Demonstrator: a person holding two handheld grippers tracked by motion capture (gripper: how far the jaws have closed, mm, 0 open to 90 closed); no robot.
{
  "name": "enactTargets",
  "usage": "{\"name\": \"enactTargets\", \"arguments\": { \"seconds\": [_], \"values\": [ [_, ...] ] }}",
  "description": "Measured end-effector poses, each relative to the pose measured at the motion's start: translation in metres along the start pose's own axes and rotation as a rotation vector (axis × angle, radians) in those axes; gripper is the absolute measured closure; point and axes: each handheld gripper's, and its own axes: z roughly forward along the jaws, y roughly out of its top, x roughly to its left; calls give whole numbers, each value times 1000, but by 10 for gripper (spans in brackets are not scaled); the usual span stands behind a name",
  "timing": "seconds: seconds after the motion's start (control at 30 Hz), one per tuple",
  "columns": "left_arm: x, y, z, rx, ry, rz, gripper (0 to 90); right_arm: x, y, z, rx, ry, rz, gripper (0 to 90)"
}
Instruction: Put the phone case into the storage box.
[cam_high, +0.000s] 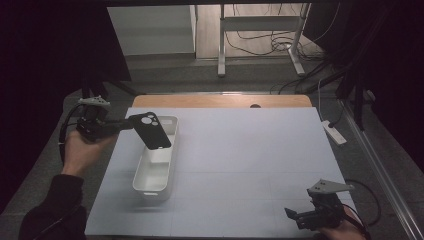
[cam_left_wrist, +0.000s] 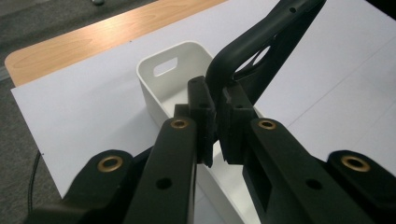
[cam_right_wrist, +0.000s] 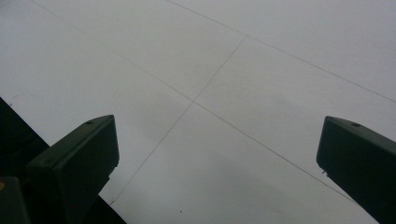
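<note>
Phone case of black moulded plastic (cam_high: 151, 131), with a round camera cut-out and no legible brand or lettering, held by its edge in the clenched left gripper (cam_high: 127, 121) and hanging tilted above the far end of a long white plastic bin with a slotted handle (cam_high: 150, 183). Bin stands on the pale sheet covering the wooden table (cam_high: 250, 165), nothing between case and bin. Right gripper (cam_high: 295, 215) hangs over the sheet's near right corner, well apart, jaws spread wide and bare.

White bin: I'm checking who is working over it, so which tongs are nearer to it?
Left. The left tongs hold a black phone case above the white bin; the right tongs sit open, far off at the table's near right corner.
</note>
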Motion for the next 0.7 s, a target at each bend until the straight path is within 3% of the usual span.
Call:
{"name": "enactTargets", "arguments": {
  "seconds": [0.7],
  "values": [
    [14, 7, 27, 11, 17, -4, 845, 0, 0, 0, 7, 4, -1, 0]
  ]
}}
